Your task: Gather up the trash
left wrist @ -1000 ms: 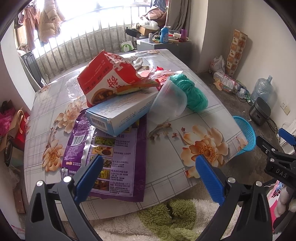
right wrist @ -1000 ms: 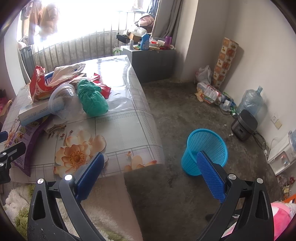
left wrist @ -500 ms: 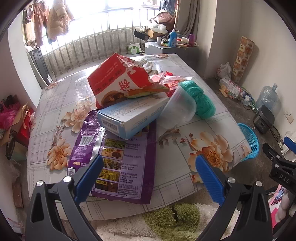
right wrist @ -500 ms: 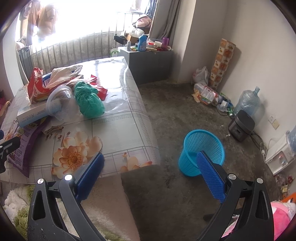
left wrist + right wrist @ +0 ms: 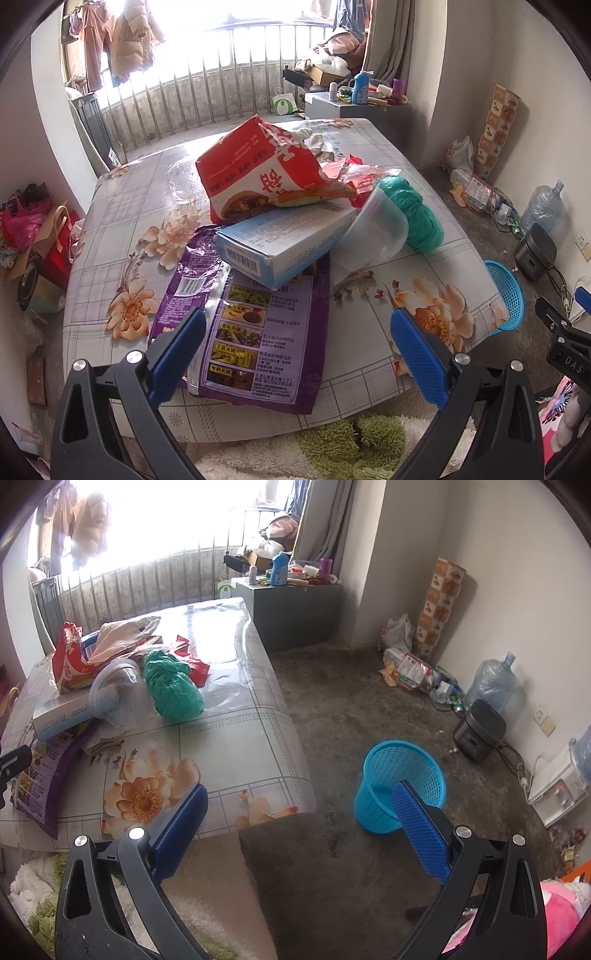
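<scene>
Left gripper (image 5: 297, 338) spread wide, empty, above table (image 5: 110, 229) near edge. Trash pile at 12 o'clock: one purple bag (image 5: 258, 332), one blue box (image 5: 284, 240), one red bag (image 5: 258, 173), one clear cup (image 5: 373, 232), one green bundle (image 5: 417, 210). Right gripper (image 5: 299, 806) spread, empty; one blue basket (image 5: 399, 771) on floor at 1 o'clock.

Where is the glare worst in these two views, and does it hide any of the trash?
Right wrist view: the window is blown out and the far tabletop shines. Left wrist view: milder glare beside the red bag. All trash stays readable; fisheye bends the edges.
</scene>
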`<state>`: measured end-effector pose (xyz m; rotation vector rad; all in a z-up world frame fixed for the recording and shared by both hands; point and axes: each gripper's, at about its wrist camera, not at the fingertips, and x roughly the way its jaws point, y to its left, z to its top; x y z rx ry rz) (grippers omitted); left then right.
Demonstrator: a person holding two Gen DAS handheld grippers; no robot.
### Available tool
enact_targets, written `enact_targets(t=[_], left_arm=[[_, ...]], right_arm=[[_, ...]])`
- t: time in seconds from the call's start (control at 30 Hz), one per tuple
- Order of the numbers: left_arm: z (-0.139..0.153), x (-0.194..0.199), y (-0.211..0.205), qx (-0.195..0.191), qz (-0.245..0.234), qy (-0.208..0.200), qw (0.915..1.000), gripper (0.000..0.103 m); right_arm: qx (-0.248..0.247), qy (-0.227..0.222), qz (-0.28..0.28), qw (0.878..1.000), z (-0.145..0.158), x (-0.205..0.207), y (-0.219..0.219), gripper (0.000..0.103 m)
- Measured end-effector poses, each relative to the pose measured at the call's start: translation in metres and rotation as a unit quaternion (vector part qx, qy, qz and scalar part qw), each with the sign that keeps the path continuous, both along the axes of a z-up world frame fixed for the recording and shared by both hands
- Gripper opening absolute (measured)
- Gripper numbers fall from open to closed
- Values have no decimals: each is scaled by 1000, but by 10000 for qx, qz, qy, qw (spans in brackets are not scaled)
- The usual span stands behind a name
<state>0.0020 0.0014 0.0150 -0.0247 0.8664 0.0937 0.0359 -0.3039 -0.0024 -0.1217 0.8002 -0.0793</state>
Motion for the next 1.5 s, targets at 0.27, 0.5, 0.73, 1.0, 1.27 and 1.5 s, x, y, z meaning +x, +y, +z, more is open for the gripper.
enact_targets(t=[0.27, 0.5, 0.73, 1.0, 1.27, 1.5], left_arm=[[-1, 1, 1, 12, 33, 33, 10000, 98], [-1, 1, 1, 34, 59, 60, 10000, 98], [-3, 2, 3, 39, 95, 109, 9999, 98], [-4, 4, 4, 12, 99, 137, 9999, 98], [-8, 6, 15, -99, 168, 161, 9997, 98], [0, 5, 50, -422, 345, -245, 9982, 98]], right_arm=[[9, 4, 11, 10000, 0, 1, 3, 96], [36, 21, 42, 10000, -1, 5, 10, 96], [98, 36, 72, 9999, -5, 6, 12, 96], [127, 57, 119, 9998, -4, 7, 14, 96], [142, 86, 219, 9996, -3, 11, 22, 96], [488, -346, 512, 9969, 17, 21, 40, 96]])
